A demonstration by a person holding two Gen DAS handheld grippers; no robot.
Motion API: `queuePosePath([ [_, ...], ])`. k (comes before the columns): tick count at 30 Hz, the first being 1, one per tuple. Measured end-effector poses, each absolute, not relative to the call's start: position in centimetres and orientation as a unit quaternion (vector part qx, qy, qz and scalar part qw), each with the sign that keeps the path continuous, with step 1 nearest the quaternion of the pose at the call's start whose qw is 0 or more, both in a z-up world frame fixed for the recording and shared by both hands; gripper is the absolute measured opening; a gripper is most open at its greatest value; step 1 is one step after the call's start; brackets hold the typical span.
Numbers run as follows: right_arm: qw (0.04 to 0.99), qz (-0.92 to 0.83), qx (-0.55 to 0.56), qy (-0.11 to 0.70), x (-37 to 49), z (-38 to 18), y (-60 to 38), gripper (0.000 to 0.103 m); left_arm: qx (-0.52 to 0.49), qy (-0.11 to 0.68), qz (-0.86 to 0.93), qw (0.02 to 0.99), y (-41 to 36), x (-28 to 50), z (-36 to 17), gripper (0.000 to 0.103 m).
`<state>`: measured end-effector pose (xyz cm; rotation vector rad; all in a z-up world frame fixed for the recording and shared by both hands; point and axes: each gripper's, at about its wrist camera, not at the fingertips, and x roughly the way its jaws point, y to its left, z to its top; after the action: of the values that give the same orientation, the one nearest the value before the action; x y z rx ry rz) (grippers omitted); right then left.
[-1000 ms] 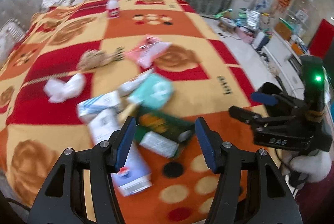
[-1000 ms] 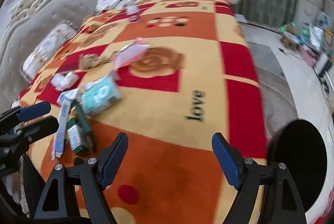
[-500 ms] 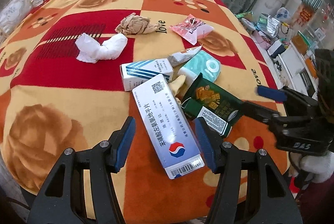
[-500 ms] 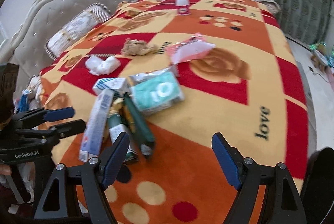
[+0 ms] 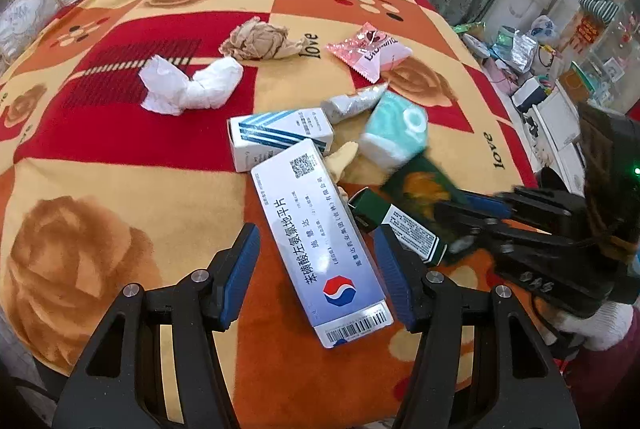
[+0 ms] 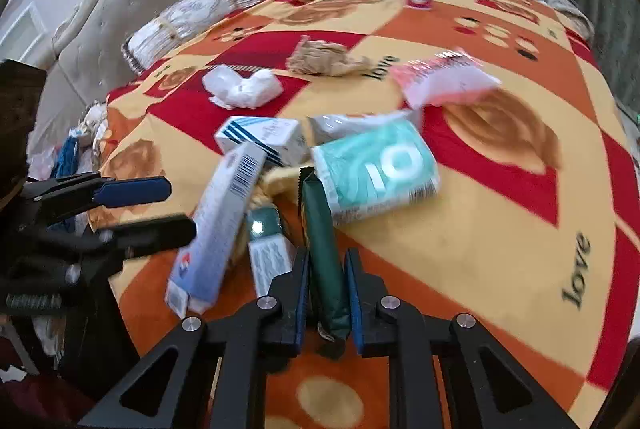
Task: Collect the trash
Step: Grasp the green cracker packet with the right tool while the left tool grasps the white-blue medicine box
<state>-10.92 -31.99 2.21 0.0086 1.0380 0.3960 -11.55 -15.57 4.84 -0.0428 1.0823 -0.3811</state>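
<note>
Right gripper [image 6: 327, 293] clamped on glossy dark-green foil wrapper [image 6: 322, 253]; left gripper [image 5: 316, 261] wide, straddling flat rectangular cardboard box [image 5: 320, 233].

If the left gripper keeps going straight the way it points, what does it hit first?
Most likely the long white medicine box: it lies between the open jaws of the left gripper, though depth is unclear and the gripper may be above it.

The left gripper [image 5: 316, 265] hangs low over the bed with its blue-padded fingers [image 5: 240, 269] spread wide and nothing pinched between them. The right gripper [image 6: 327, 293] reaches in from the right side, its fingers [image 6: 302, 293] drawn narrow and pressing on both sides of a green packet [image 6: 324, 261]. A white-gloved hand [image 5: 600, 325] holds the right gripper from behind.
</note>
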Motion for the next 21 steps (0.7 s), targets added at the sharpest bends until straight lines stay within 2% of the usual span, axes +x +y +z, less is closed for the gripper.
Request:
queuePosePath([
  [6,0.849,0.14,0.115,0.495,-13.3,1.3,-38.7,0.016,-0.027,0.524,-0.183,0.831,-16.3,-11.2,3.7,0.058],
  [8,0.849,0.109,0.13,0.5,-13.6,1.2,-40.4,0.023,-0.03,0.529,-0.182,0.829,-16.6,-11.0,3.3,0.058],
  [10,0.851,0.08,0.113,0.506,-13.8,1.3,-40.8,0.039,-0.031,0.526,-0.173,0.832,-16.6,-10.8,3.0,0.058],
  [17,0.856,0.084,0.029,0.509,-13.6,1.5,-38.1,0.042,-0.045,0.541,-0.169,0.823,-15.9,-9.9,1.7,0.058],
  [18,0.855,0.085,0.023,0.51,-13.5,1.3,-37.9,0.046,-0.045,0.537,-0.167,0.826,-15.7,-9.8,1.7,0.058],
  [19,0.855,0.084,0.016,0.512,-13.4,1.0,-37.5,0.055,-0.043,0.539,-0.163,0.825,-15.5,-9.7,1.7,0.058],
  [21,0.853,0.072,0.004,0.517,-13.3,0.4,-37.3,0.059,-0.05,0.54,-0.165,0.823,-15.2,-9.6,1.7,0.058],
])
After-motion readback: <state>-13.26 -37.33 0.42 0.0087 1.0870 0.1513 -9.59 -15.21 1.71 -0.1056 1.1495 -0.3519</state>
